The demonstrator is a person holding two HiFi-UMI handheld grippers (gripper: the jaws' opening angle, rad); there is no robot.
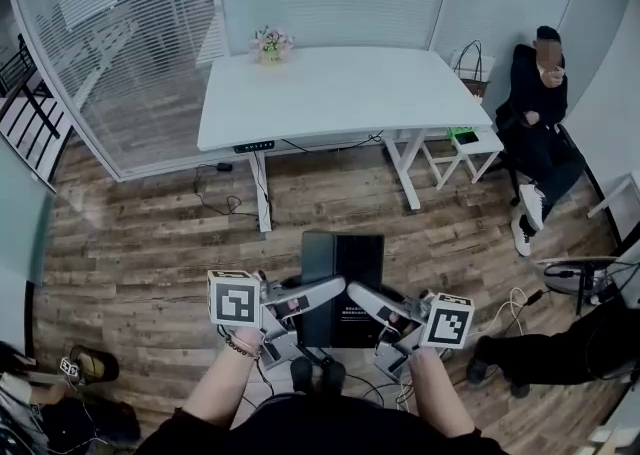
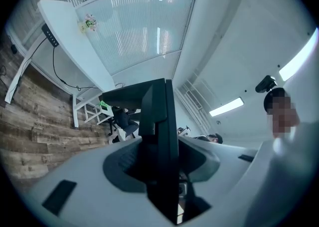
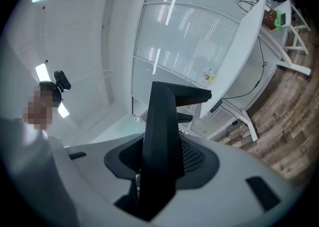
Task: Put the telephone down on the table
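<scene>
Wood-plank floor point(image 1: 150, 233) fills most of the head view. Its edges are cut off by the frame, and the near part is hidden behind the person's forearms.

Telephone point(image 1: 345, 263): a flat black slab held in the air over the floor, well apart from the white desk point(image 1: 340, 93). Its near edge is covered by the gripper fingers. There is pale print on its face, too small to read. Both gripper views show it edge-on only point(image 2: 159, 136) point(image 3: 162, 141), so the front cannot be made out there.

Left gripper point(image 1: 330, 290) is clenched on the slab's left side and right gripper point(image 1: 358, 293) on its right side. The slab sits in each slot.

Around:
- Glass partition with blinds point(image 1: 110, 53) stands behind the desk.
- A seated person in dark clothes point(image 1: 540, 113) is at the right.
- A white stool point(image 1: 470, 143) stands between that person and the desk.
- A black cable point(image 1: 215, 198) trails on the floor under the desk.
- A small bunch of flowers point(image 1: 271, 43) sits on the desk's far edge.

The desk top is smooth and matt with rounded corners. The gripper shells are grey plastic.
</scene>
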